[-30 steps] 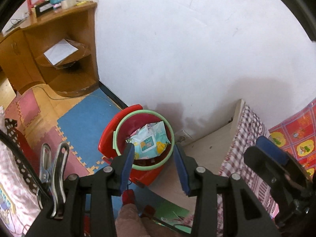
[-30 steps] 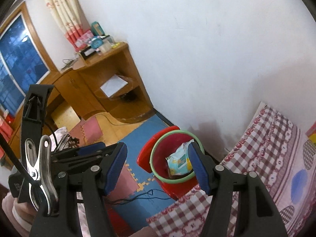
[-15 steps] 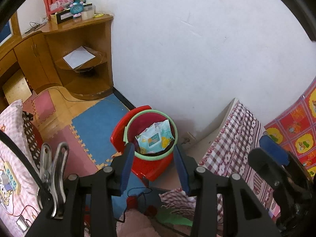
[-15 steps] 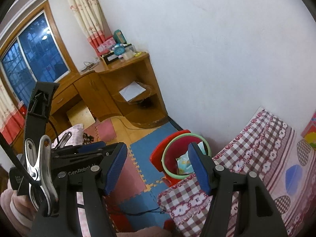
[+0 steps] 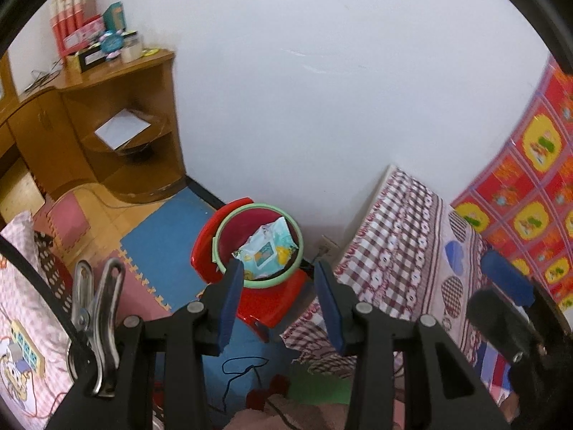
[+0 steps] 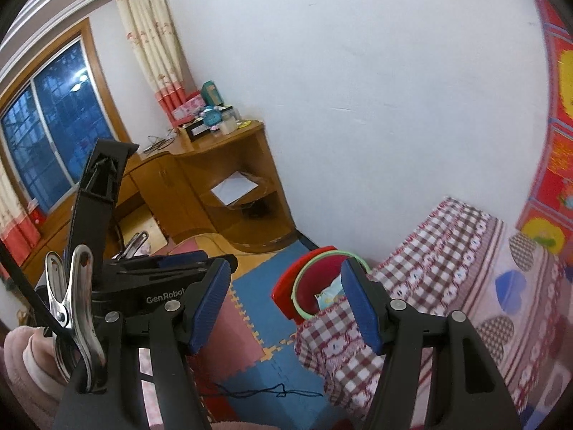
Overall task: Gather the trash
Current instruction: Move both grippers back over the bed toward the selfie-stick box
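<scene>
Below, the red bin on the foam floor mat holds a wipes packet, probably trash; the checked bed partly screens it. Left gripper half-open, right gripper wide, both empty.

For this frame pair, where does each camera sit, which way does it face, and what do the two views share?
Left wrist: sits on the left gripper, angled down at the red bin with a green rim holding a pale blue wipes packet; its open blue-padded fingers show, with the right gripper at the right edge.
Right wrist: sits on the right gripper, facing the wooden corner desk and window; its empty open fingers show.
Shared: bin, desk, checked bedspread.
</scene>
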`<state>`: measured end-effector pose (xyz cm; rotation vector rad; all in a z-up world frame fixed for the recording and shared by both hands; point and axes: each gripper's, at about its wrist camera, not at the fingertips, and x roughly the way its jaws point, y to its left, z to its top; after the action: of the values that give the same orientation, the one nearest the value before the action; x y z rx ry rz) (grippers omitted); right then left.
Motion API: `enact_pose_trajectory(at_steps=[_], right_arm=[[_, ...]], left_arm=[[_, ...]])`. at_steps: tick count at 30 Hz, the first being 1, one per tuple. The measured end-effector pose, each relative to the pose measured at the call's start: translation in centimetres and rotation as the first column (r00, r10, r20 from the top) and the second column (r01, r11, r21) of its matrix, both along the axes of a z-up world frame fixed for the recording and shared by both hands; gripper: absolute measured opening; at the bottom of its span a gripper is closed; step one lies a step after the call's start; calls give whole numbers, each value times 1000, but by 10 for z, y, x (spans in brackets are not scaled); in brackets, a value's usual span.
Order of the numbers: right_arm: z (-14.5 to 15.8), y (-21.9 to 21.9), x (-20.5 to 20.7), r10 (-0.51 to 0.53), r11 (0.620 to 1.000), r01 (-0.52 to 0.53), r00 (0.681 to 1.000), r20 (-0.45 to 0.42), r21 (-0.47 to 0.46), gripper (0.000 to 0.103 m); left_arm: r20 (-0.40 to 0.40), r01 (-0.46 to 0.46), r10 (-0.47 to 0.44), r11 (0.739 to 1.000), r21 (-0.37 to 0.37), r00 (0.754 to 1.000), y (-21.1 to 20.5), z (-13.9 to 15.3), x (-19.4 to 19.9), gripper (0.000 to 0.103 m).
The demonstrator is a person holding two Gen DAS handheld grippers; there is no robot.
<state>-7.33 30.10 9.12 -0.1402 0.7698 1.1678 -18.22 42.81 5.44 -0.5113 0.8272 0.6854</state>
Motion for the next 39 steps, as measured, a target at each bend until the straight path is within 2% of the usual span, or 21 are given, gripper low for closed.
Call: enact_pose_trajectory(at_steps=[10, 16, 22, 25, 30, 39], right_arm=[[-2, -55, -16, -175, 984, 175, 984, -12, -14, 66], [6, -99, -12, -283, 959, 283, 959, 4, 0, 66], [2, -144, 3, -373, 927, 373, 928, 7, -38, 66], [-3, -171, 13, -402, 915, 401, 916, -6, -48, 66], [-4, -211, 25, -427, 902, 428, 904, 19, -60, 66], [-1, -280, 45, -444, 893, 445, 896, 20, -65, 66]], left_arm=[[9, 158, -159, 987, 24, 987, -41, 3, 10, 43], [-4, 253, -253, 967, 31, 967, -75, 4, 30, 43], [5, 326, -326, 945, 42, 945, -117, 5, 48, 43], [13, 350, -351, 936, 33, 936, -140, 4, 57, 43], [22, 373, -374, 927, 34, 927, -177, 8, 70, 43], [31, 371, -371, 929, 9, 928, -243, 7, 96, 43]])
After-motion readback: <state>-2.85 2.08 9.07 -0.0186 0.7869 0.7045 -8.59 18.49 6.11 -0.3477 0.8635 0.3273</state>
